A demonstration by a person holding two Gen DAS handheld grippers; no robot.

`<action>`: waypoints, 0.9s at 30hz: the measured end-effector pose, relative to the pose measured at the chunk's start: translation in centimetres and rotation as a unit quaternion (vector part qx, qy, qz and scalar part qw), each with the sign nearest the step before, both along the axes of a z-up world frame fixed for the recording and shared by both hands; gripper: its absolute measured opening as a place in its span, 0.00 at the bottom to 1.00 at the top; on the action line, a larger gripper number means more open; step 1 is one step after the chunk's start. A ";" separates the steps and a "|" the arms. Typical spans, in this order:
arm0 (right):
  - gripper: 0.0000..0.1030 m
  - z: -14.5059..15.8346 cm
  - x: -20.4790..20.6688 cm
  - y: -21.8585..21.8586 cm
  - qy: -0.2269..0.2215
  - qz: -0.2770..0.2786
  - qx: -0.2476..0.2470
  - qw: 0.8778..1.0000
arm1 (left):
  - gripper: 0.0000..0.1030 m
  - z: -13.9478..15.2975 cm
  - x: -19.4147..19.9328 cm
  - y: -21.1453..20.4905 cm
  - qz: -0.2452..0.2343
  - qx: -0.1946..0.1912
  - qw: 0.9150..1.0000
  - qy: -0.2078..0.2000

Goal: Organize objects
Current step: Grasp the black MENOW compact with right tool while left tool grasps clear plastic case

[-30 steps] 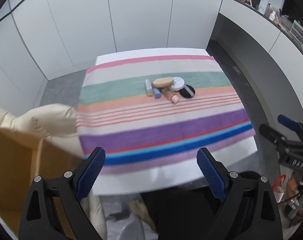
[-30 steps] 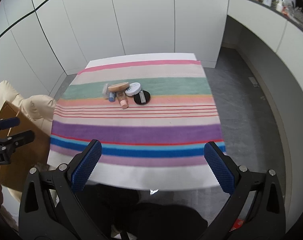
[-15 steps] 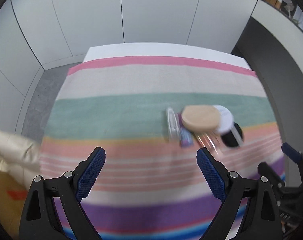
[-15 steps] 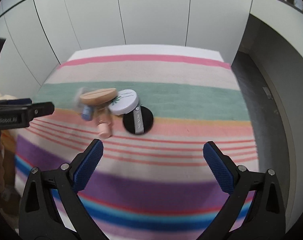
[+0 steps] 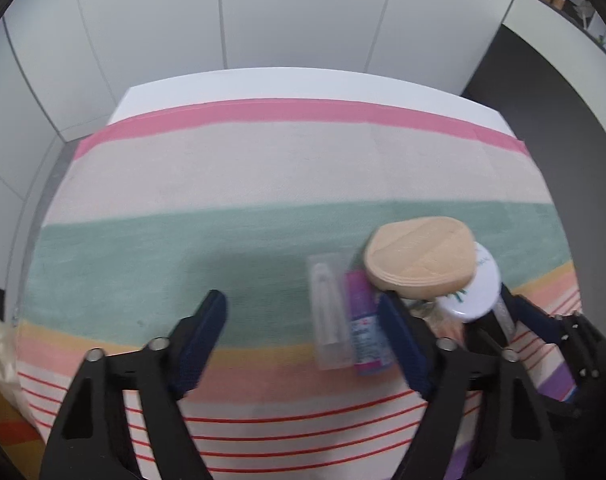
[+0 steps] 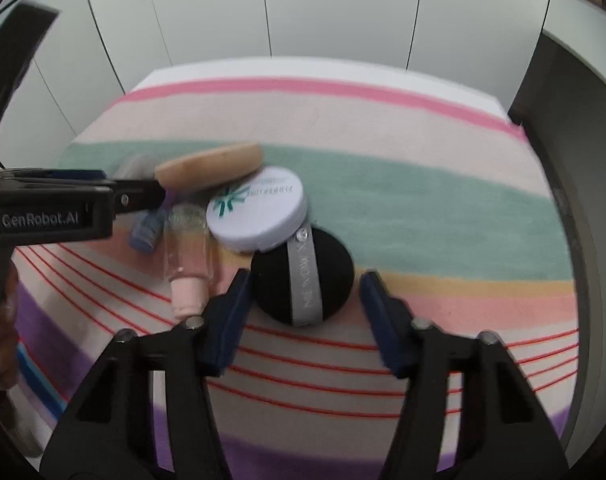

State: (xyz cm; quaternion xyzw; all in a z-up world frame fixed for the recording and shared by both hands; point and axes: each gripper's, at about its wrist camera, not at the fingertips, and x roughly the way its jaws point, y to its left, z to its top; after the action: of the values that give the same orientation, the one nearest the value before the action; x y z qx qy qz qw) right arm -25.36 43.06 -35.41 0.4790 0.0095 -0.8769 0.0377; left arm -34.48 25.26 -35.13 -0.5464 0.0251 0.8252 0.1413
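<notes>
- Six small cosmetic things lie in one cluster on the striped towel (image 6: pixel 383 184) that covers the white counter (image 5: pixel 303 80); places below are given from the white compact.
- One clear flat case (image 5: pixel 327 312) lies farthest left of the compact, lengthwise, on the green band.
- One purple tube (image 5: pixel 365 332) lies just beside that case, between it and the compact; its print is too blurred to read.
- One glass bottle with pink liquid and a pale pink cap (image 6: pixel 187 264) lies on its side left of the compact, cap toward the camera.
- One tan sponge puff (image 6: pixel 211 166), thick and oval, is propped at the compact's upper left, leaning over the smaller things.
- One white compact (image 6: pixel 259 208), round, with a green leaf mark on its lid, sits tilted, its near edge over the black puff.
- One black round puff (image 6: pixel 303 280) with a grey ribbon band lies just in front of the compact.
- The left gripper (image 5: pixel 303 336) stands fairly wide and is closing; only towel lies between its fingers, its right finger reaching in by the tube, under the tan puff.
- The right gripper (image 6: pixel 305 312) is narrowing around the black puff, which lies between its fingers; the pads look not yet pressed on it.
</notes>
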 end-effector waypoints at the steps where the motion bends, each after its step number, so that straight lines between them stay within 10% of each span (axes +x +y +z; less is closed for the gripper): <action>1: 0.47 0.0 0.1 -0.1 0.000 0.003 0.002 1.000 | 0.60 0.0 0.0 0.2 -0.005 0.008 1.000 -0.001; 12: 0.43 0.1 0.3 0.1 -0.006 0.000 -0.006 1.000 | 0.42 0.8 0.3 -0.7 0.006 0.059 0.998 -0.018; 17: 0.43 0.1 0.6 0.1 -0.007 0.000 -0.006 1.000 | 0.37 -0.1 -0.4 -1.5 0.015 0.042 0.999 -0.030; 19: 0.43 0.1 0.7 0.2 -0.007 0.000 -0.005 1.000 | 0.18 -0.2 -0.3 -1.2 0.009 0.027 0.999 -0.024; 27: 0.40 0.5 0.4 -0.1 -0.009 -0.002 -0.003 1.000 | 0.16 -0.4 -0.2 -0.3 -0.001 0.010 1.000 -0.017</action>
State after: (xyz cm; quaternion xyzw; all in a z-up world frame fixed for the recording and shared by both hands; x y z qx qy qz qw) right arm -24.96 42.92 -34.88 0.4865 0.0054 -0.8729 0.0376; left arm -34.68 24.97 -35.52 -0.5587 0.0150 0.8158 0.1485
